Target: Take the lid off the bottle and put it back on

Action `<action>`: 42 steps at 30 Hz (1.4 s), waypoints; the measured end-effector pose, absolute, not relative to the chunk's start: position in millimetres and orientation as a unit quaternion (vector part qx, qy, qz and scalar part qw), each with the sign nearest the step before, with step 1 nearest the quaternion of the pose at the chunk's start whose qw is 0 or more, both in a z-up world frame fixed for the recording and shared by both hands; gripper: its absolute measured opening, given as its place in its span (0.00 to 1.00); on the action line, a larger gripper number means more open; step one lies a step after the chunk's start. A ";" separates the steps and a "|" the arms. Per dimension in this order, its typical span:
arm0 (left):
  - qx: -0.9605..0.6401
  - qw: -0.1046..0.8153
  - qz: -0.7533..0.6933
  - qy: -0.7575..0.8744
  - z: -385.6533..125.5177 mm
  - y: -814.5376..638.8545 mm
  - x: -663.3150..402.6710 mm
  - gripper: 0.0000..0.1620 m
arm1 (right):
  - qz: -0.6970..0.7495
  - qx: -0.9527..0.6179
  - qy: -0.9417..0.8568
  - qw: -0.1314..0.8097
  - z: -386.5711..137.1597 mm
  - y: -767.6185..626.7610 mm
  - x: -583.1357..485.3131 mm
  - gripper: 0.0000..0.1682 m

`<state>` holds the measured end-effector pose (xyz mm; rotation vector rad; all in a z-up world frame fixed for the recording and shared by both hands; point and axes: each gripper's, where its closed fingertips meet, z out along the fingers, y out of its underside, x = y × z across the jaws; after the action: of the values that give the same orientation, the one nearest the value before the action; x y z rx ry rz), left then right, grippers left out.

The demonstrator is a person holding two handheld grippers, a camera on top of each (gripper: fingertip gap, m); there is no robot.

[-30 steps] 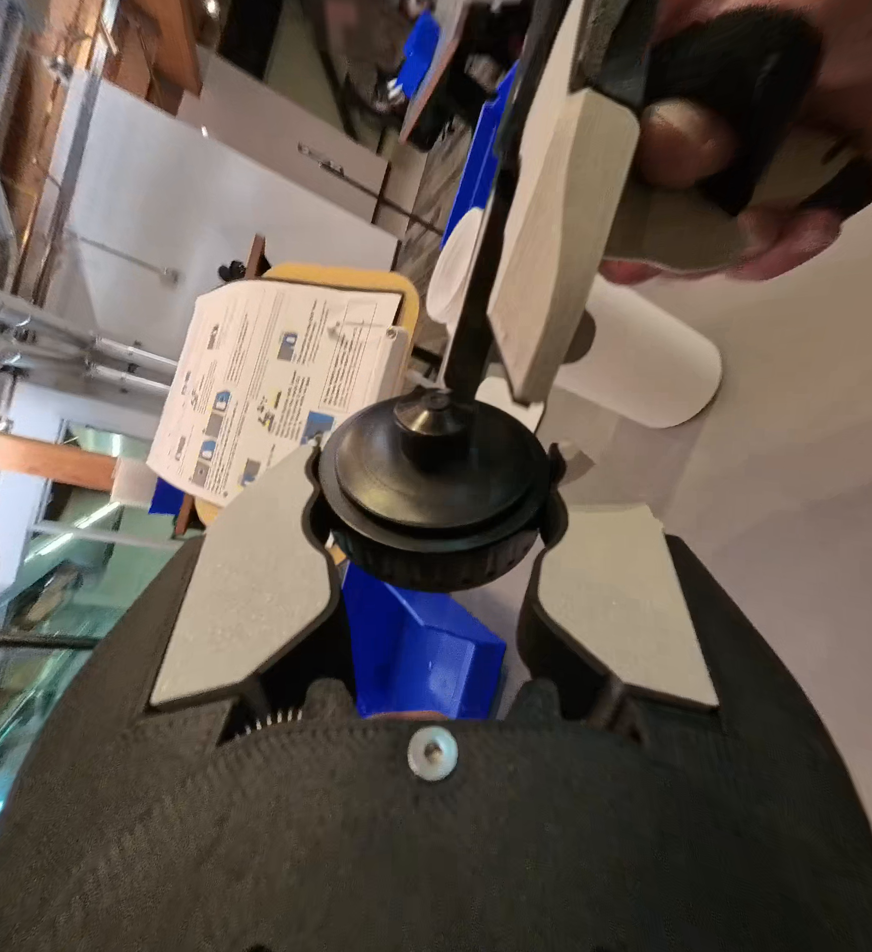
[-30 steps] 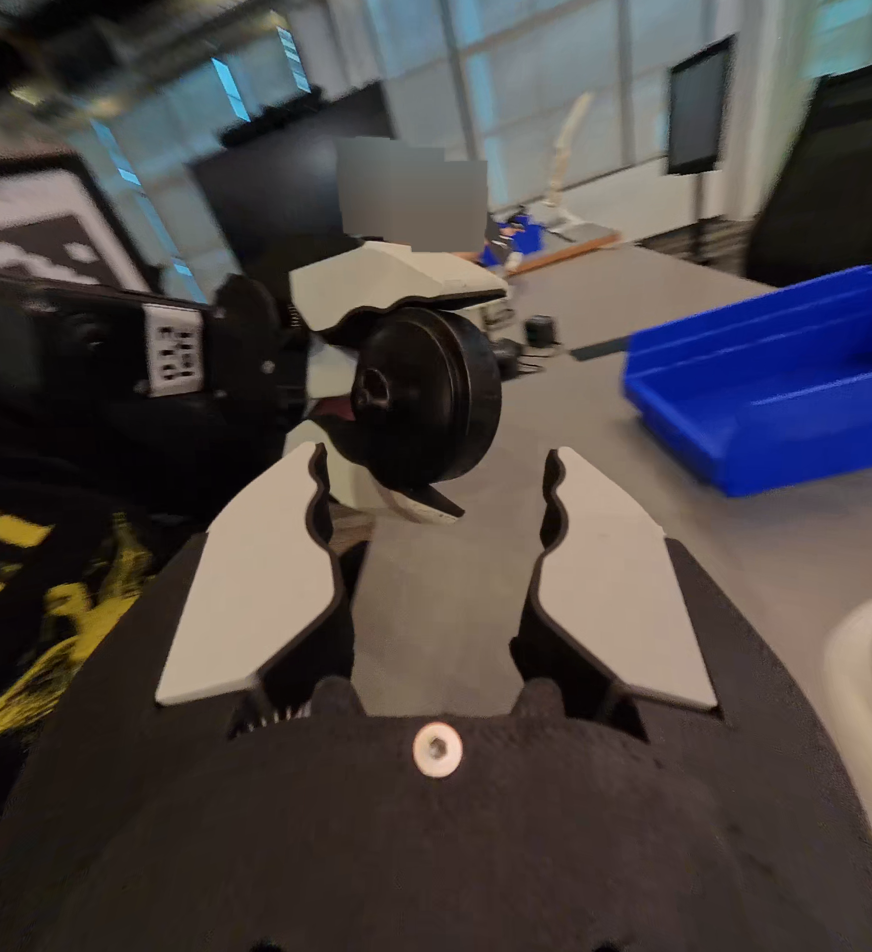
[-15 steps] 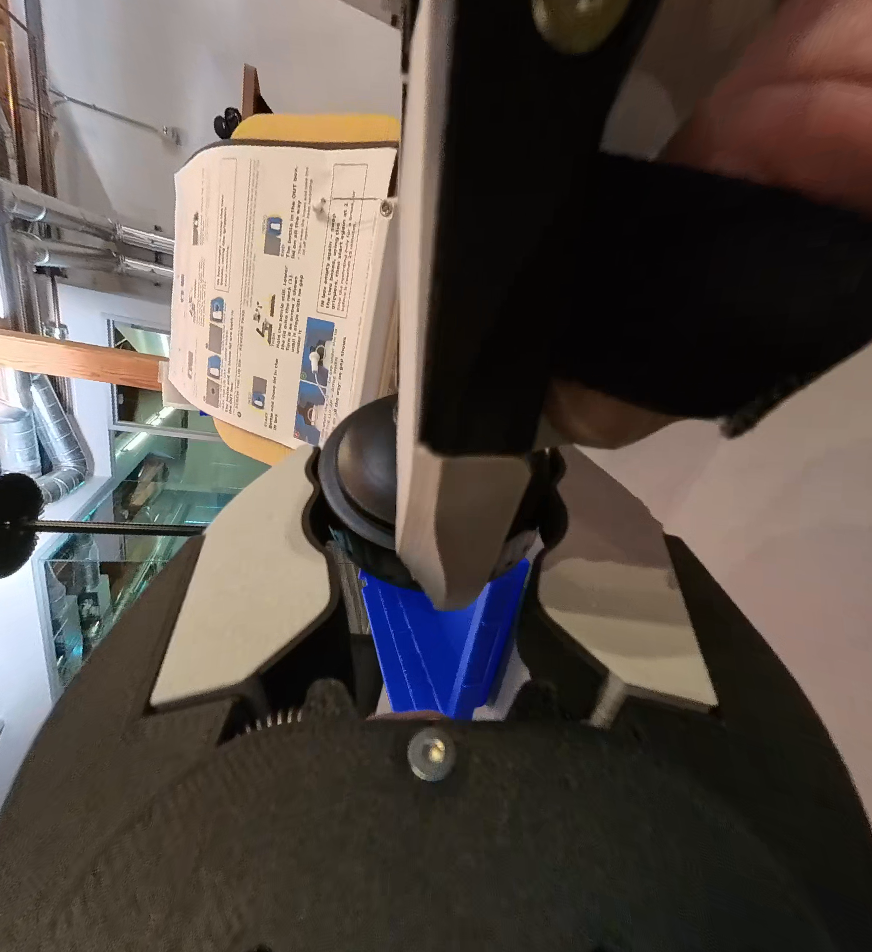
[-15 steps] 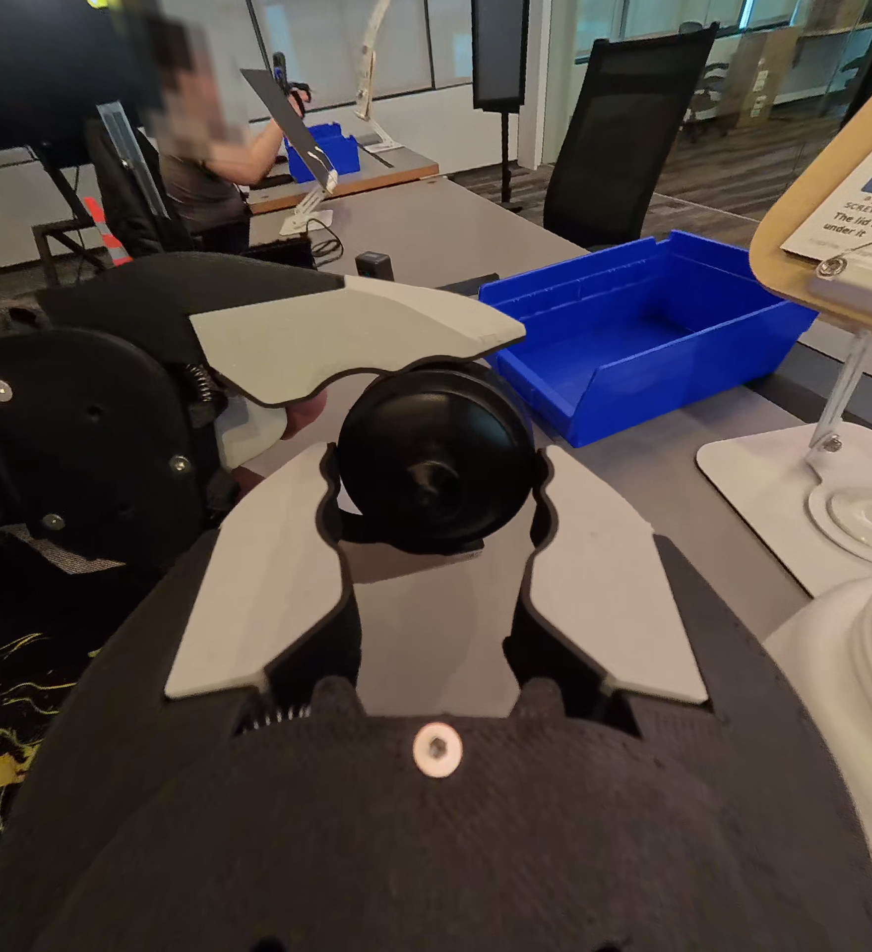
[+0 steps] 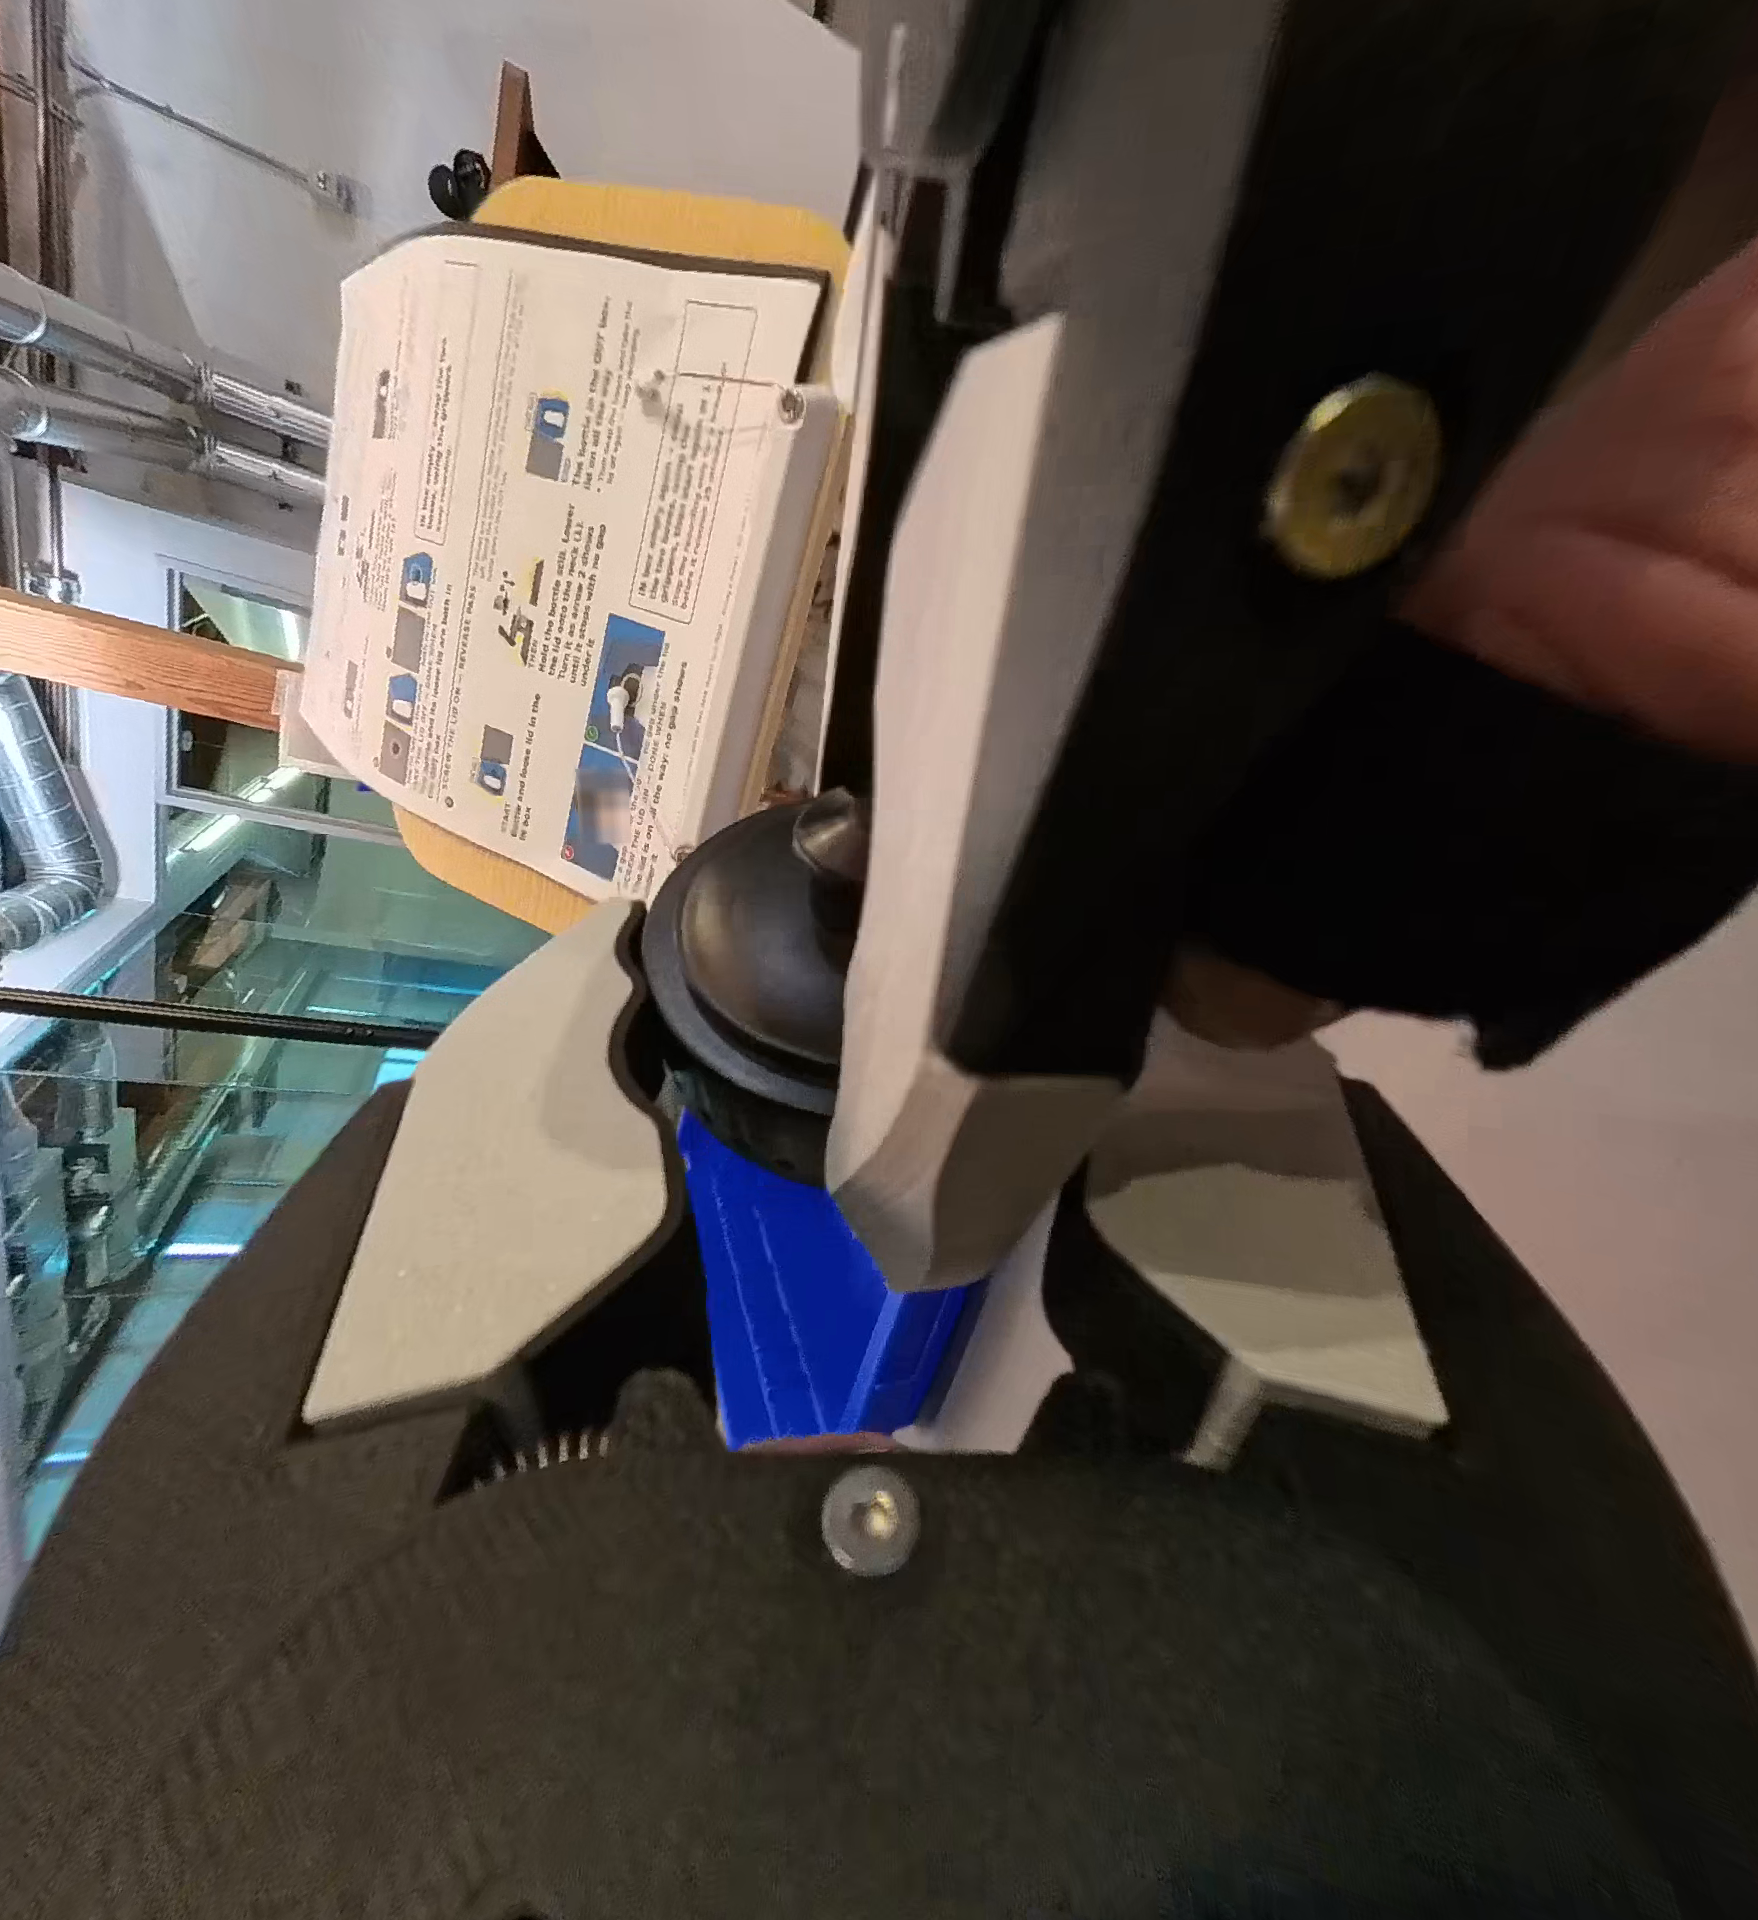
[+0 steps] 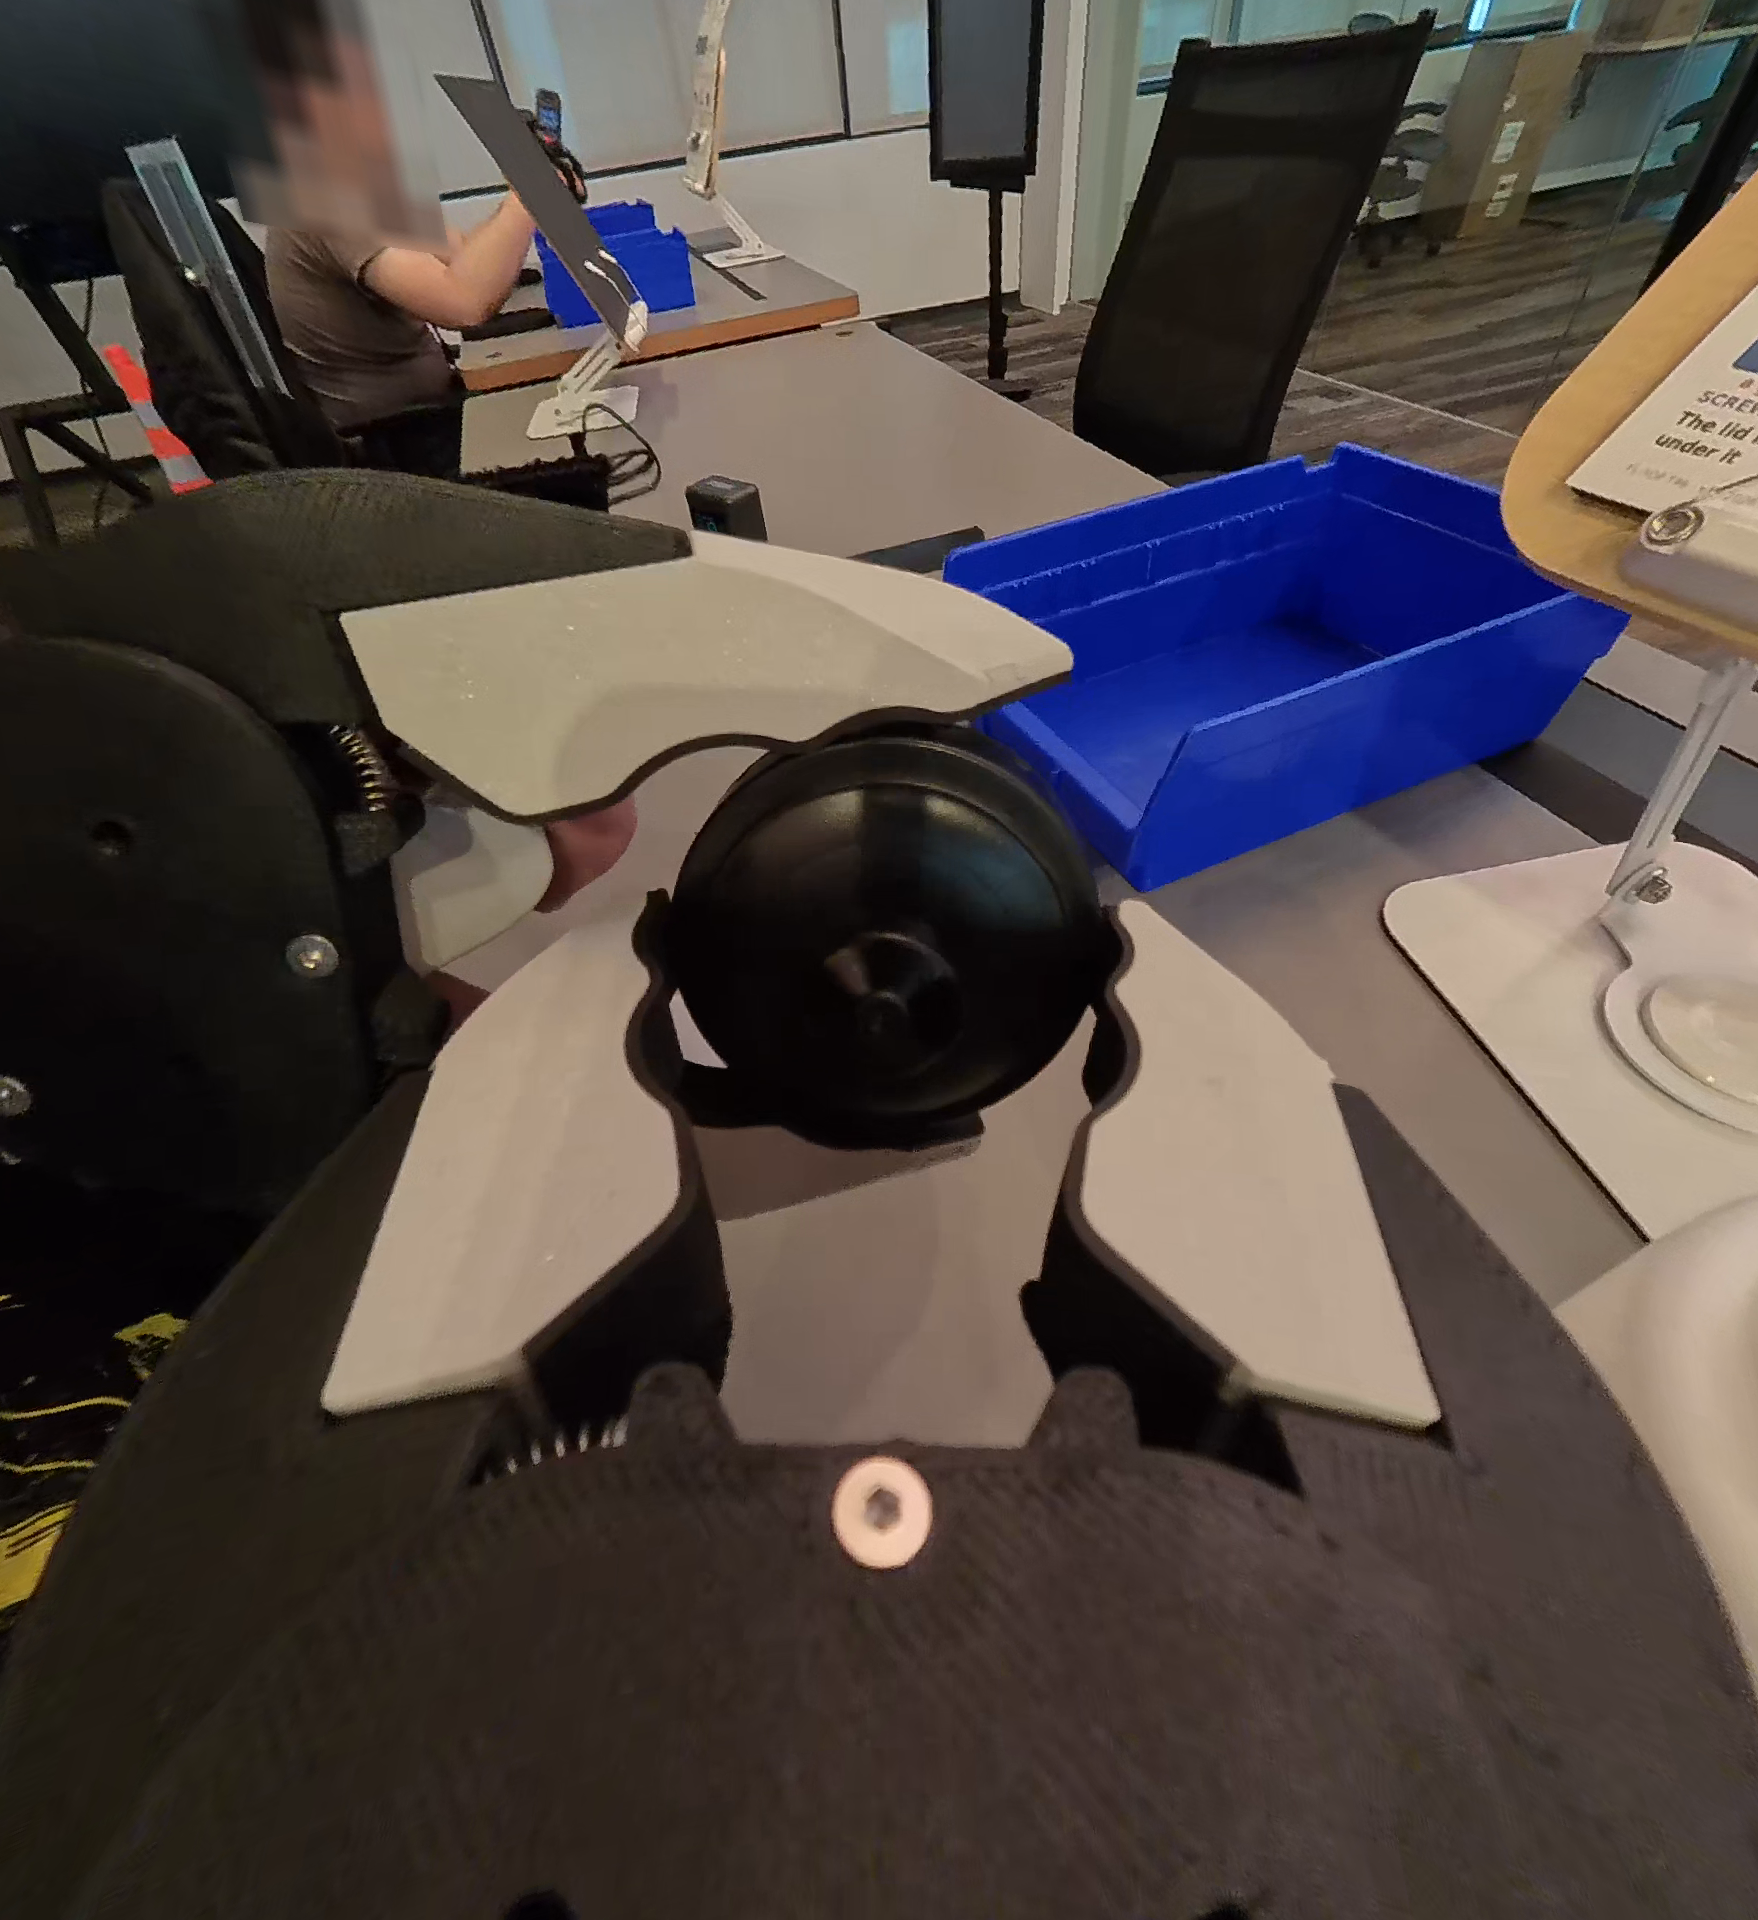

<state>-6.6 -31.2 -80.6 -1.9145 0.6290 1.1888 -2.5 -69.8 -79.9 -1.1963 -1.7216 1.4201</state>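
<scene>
The left wrist view is taken from just behind the left hand-held gripper (image 5: 859,1049), rolled on its side, so that the bench (image 5: 1633,1299) stands along the right edge and the clipboard (image 5: 563,540) lies sideways. The right wrist view is taken upright from behind the right hand-held gripper (image 6: 880,997), facing across the bench (image 6: 1270,956) toward the bin (image 6: 1270,665). Both are set very near the lid (image 5: 750,956) (image 6: 880,935), seen from crossing directions. Lid, bin (image 5: 802,1309), clipboard (image 6: 1685,364) and the opposite gripper are shared.
</scene>
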 end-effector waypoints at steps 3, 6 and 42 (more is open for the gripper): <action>-0.754 0.449 0.409 0.250 -69.1 -31.1 6.2 0.60 | 0.539 -0.447 -0.647 0.302 -72.1 -65.0 1.0 0.46; -0.774 0.519 0.294 0.211 -57.6 -34.2 13.8 0.69 | 0.543 -0.441 -0.648 0.301 -57.8 -54.9 9.6 0.46; -0.727 0.644 -0.165 0.172 -142.7 99.4 54.4 0.54 | 0.545 -0.535 -0.576 0.292 -55.7 109.2 58.5 0.46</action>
<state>54.4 99.4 -142.7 -1.6544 0.3927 -0.3760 58.5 109.2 -55.7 -1.4253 -1.5337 1.4529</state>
